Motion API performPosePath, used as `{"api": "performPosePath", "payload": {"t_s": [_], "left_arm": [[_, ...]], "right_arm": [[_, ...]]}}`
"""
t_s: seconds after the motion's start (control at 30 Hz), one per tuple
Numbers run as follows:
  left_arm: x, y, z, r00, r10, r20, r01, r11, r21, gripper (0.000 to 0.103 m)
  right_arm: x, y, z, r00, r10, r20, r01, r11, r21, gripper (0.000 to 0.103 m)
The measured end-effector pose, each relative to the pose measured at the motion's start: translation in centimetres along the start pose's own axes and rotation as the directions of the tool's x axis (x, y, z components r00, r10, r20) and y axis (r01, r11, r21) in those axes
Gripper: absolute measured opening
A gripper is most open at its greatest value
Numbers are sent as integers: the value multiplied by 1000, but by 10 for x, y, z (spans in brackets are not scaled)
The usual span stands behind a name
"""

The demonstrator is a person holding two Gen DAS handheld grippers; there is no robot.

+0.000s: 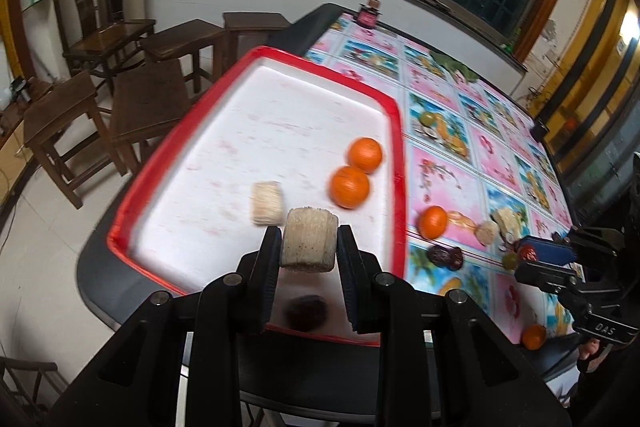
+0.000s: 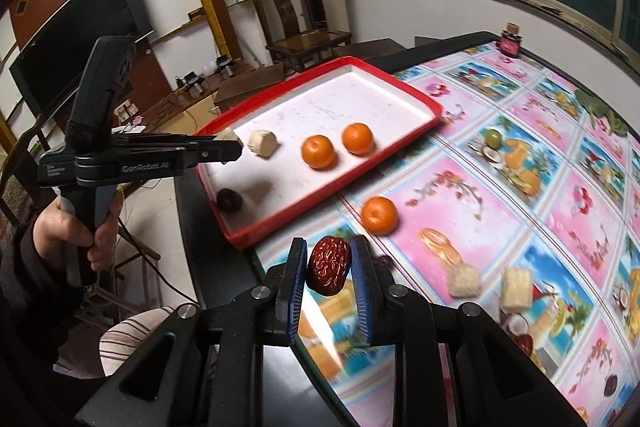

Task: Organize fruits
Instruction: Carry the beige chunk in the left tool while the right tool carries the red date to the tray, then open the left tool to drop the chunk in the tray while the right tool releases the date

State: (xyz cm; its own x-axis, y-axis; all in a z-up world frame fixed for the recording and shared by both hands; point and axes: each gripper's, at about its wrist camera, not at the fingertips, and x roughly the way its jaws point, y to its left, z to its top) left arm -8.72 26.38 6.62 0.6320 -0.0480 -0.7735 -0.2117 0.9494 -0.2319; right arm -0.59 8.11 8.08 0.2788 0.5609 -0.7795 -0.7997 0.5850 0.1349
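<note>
My left gripper (image 1: pixel 308 241) is shut on a beige sugarcane chunk (image 1: pixel 307 245) and holds it above the near part of the red-rimmed white tray (image 1: pixel 396 131). In the tray lie another chunk (image 1: pixel 267 203), two oranges (image 1: pixel 350 187) (image 1: pixel 365 155) and a dark date (image 1: pixel 306 311). My right gripper (image 2: pixel 328 263) is shut on a red date (image 2: pixel 329 270), held above the table beside the tray's near corner (image 2: pixel 240 239). An orange (image 2: pixel 379 215) and two more chunks (image 2: pixel 463 280) (image 2: pixel 516 289) lie on the tablecloth.
The table has a pink fruit-print cloth (image 2: pixel 520 155) and a dark edge. A small dark jar (image 2: pixel 509 45) stands at the far end. Wooden stools and chairs (image 1: pixel 140 99) stand left of the table. Another orange (image 1: pixel 534 337) and a dark date (image 1: pixel 445 257) lie on the cloth.
</note>
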Motion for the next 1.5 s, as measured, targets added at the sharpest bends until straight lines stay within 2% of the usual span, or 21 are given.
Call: {"api": "performPosePath", "payload": {"t_s": [0.27,0.43,0.6,1.17,1.5], "left_arm": [[7,32,7,998,59,3,-59,998,-32,26],[16,39,7,997,82,-7,-82,996,-29,26],[21,42,7,995,96,-14,-96,995,-22,26],[43,56,10,994,98,-43,-99,995,-17,26],[47,58,11,993,106,-43,-106,994,-9,26]], "right_arm": [[22,19,25,999,35,-21,-36,999,-23,22],[37,29,42,997,76,-21,-77,997,-24,22],[62,38,51,990,119,-79,-120,993,-10,22],[134,43,61,990,90,-110,-86,996,40,22],[148,50,56,991,52,-127,-51,999,10,23]]}}
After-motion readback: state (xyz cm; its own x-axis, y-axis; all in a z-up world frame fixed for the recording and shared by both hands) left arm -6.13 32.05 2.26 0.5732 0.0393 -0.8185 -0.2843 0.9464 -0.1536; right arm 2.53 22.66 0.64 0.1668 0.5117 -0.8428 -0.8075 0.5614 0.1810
